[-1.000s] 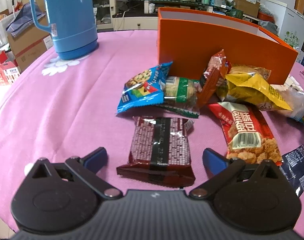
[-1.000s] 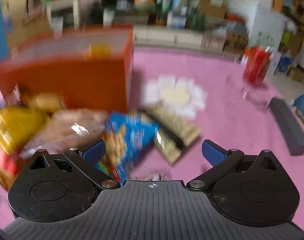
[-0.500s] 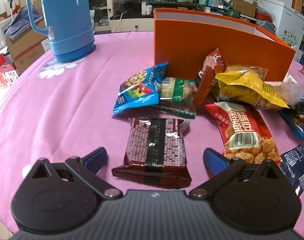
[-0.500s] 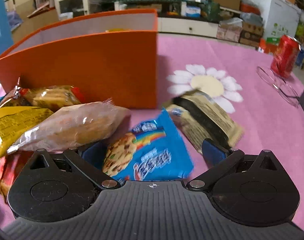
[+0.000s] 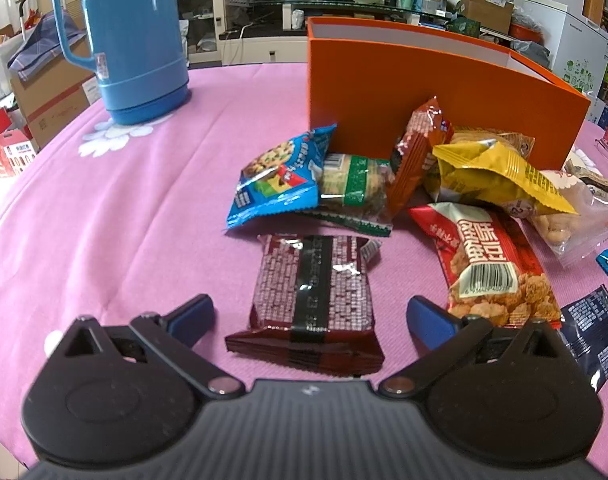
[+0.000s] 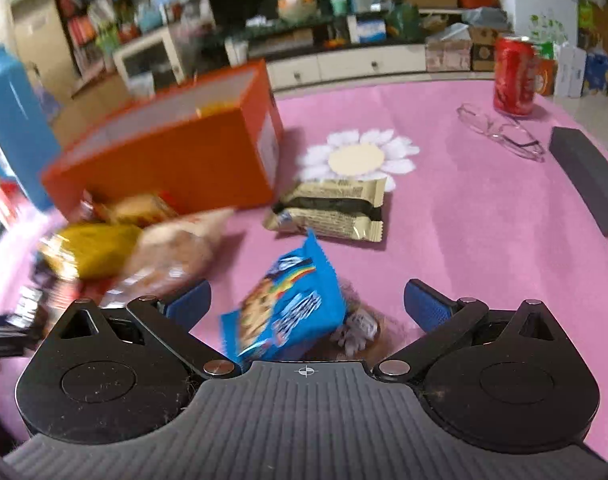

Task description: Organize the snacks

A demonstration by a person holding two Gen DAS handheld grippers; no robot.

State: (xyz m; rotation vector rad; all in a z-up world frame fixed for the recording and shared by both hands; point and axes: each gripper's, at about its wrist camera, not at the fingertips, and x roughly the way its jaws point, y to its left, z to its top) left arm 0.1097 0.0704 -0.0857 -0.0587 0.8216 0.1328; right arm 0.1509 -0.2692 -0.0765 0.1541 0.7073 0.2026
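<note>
Our left gripper has its jaws spread wide with nothing clamped, and the dark red wafer packet lies flat on the pink tablecloth directly between the blue fingertips, touching neither. We judge it light and fairly stiff, a block inside glossy, slippery film; its long side edges look like the best place to pinch, across the width, and gently, since wafers crush.

Our right gripper is likewise open and empty. The blue cookie packet sits tilted between its fingers, one corner raised, with a small crumpled wrapper just beside it. That packet looks puffy and soft, so we would take it across the middle rather than by the crimped end, where the film may slide out.

Further out from the left gripper lie a second blue cookie bag, a green-banded biscuit pack, a yellow bag and a red peanut-snack bag, heaped against the orange box. In the right view two beige bars rest near the box's corner. We judge the box to be the destination; its walls are tall, so each packet must be lifted well clear of the rim.
</note>
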